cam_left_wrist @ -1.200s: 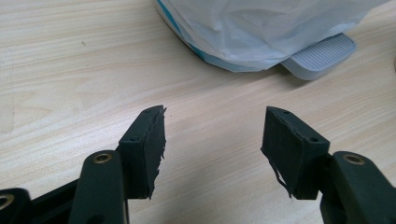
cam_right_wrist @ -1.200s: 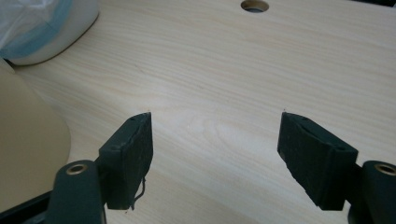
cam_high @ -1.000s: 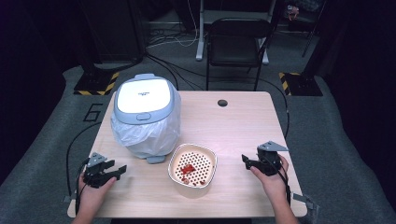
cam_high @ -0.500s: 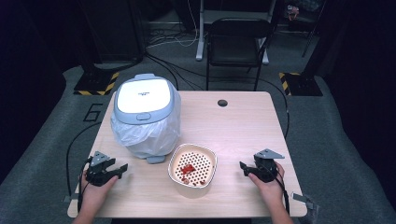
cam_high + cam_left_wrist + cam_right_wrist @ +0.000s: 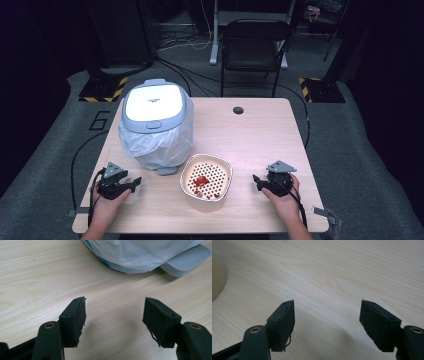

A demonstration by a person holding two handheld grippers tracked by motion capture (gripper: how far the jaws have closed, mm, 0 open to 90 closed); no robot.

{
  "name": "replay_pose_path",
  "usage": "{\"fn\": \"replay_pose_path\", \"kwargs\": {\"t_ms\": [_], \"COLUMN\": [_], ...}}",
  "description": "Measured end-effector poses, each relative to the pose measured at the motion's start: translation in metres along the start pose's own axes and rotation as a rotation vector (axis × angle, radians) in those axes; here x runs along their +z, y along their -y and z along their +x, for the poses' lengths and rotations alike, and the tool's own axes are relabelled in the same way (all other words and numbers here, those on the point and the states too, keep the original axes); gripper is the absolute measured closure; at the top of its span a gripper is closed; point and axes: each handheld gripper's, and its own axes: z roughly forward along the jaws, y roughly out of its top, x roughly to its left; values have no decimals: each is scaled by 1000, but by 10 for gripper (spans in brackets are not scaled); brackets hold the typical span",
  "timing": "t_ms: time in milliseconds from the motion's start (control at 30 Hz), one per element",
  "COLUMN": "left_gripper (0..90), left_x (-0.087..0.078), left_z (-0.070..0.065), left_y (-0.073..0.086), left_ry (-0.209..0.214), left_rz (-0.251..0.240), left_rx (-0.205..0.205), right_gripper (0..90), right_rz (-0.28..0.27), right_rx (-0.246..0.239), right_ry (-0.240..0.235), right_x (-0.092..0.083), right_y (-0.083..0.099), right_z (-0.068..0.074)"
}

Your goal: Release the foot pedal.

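- Low in the high view, at the bottom left, the left gripper point(image 5: 131, 184) rests on the pale wooden table point(image 5: 260, 135) with its jaws spread and nothing between them; in the left gripper view its black pads point(image 5: 75, 320) frame bare wood.
- Low at the right of the same view, the right gripper point(image 5: 258, 181) sits on the table likewise, jaws spread and empty; in the right gripper view its pads point(image 5: 282, 325) also frame bare tabletop, with a cream curve at the left edge of the frame.
- Between the two grippers, bottom centre, stands the cream, round-cornered perforated plastic strainer basket point(image 5: 206, 180) with red food scraps point(image 5: 201, 181) on its holed floor. It lies near the right gripper's tips and somewhat farther from the left's, touching neither.
- I judge the basket light and stiff, probably smooth and a little slippery; the raised rim looks like the place to pinch, kept level so the scraps do not slide out.
- Farther up, centre left, the grey-lidded bin lined with a clear plastic bag point(image 5: 156, 127) stands just behind the basket; its grey foot pedal point(image 5: 186, 258) shows at the upper right of the left gripper view. The liner is soft and would crumple if snagged.
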Motion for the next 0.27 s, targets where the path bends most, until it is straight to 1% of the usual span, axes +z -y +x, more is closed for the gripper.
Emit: {"fn": "replay_pose_path", "kwargs": {"t_ms": [33,67,100,133,167,200,233,267], "left_gripper": [348,349,349,347,345,343,341,335], "left_x": [0,1,0,0,1,1,1,3], "left_z": [0,-1,-1,0,-2,-1,-2,-2], "left_y": [0,0,0,0,0,0,0,0], "left_ry": [-1,-19,-17,-25,-33,-34,-38,-45], "left_rz": [-5,-18,-9,-10,-18,-6,-10,-25], "left_rx": [0,14,24,37,33,48,55,56], "right_gripper": [282,282,279,277,276,274,272,269], "right_rz": [-1,-2,4,13,17,19,29,33], "right_rx": [-2,-2,5,13,8,16,15,17], "right_ry": [1,-1,-2,1,0,2,1,5], "right_x": [1,1,3,4,5,6,7,8], "right_y": [0,0,1,1,2,2,3,3], "right_z": [-1,-2,-2,-2,-3,-3,-3,-4]}}
